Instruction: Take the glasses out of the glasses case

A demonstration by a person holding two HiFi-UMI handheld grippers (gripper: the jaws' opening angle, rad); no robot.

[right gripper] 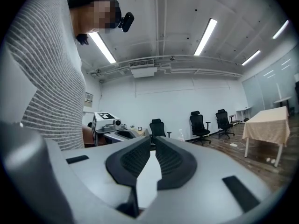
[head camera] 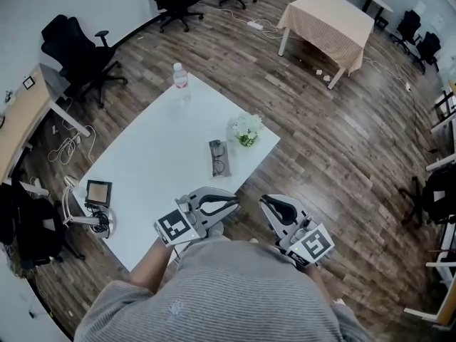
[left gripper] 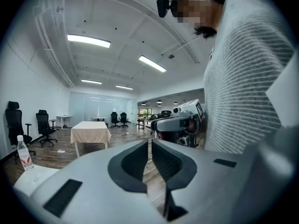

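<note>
Big white rectangular desk [head camera: 149, 162] fills the middle; at its near edge the left tongs [head camera: 234, 202] hover over the corner, the right tongs [head camera: 264, 200] hang just off it above the wood floor; both pairs are drawn in to a narrow slit, tips all but meeting, nothing between them. A small pot of white flowers [head camera: 246, 129] stands near the right edge; just beside it lies the dark oblong glasses case [head camera: 218, 158], untouched, apart from both tongs; a clear plastic bottle [head camera: 180, 75] stands at the far corner.

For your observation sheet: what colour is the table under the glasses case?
The table is white; head view shows it best.
</note>
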